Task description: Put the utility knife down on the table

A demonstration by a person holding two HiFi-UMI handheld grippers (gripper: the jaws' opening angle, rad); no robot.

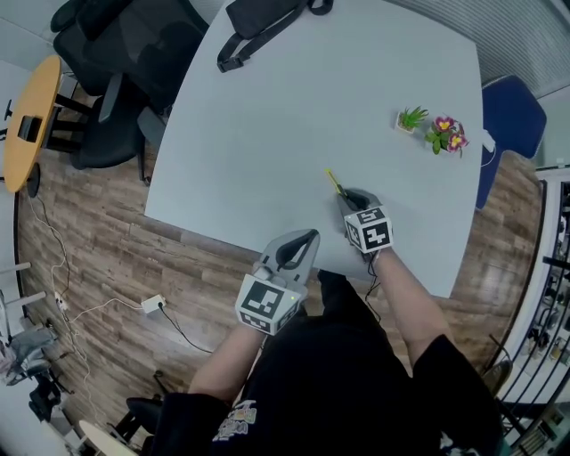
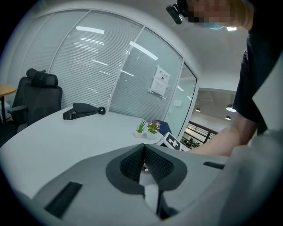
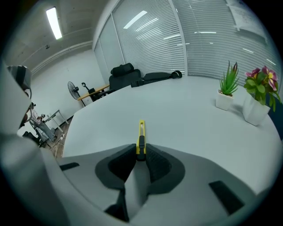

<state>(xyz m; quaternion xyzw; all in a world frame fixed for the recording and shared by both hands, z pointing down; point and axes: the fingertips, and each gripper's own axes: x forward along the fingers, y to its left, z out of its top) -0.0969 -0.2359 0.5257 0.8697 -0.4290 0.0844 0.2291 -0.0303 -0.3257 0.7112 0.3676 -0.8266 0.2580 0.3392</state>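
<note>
A yellow utility knife (image 3: 141, 137) with a black slider sticks forward out of my right gripper (image 3: 141, 152), whose jaws are shut on its rear end. In the head view the knife (image 1: 335, 183) points up-left from the right gripper (image 1: 349, 198), low over the white table (image 1: 294, 116) near its front edge. My left gripper (image 1: 295, 252) hangs at the table's front edge, left of the right one. Its jaws are shut with nothing between them (image 2: 143, 160).
Two small potted plants (image 1: 434, 127) stand at the table's right side, a green one and a flowering one. A black bag (image 1: 267, 25) lies at the far edge. Black office chairs (image 1: 125, 62) stand off the left side. A blue chair (image 1: 514, 116) sits at the right.
</note>
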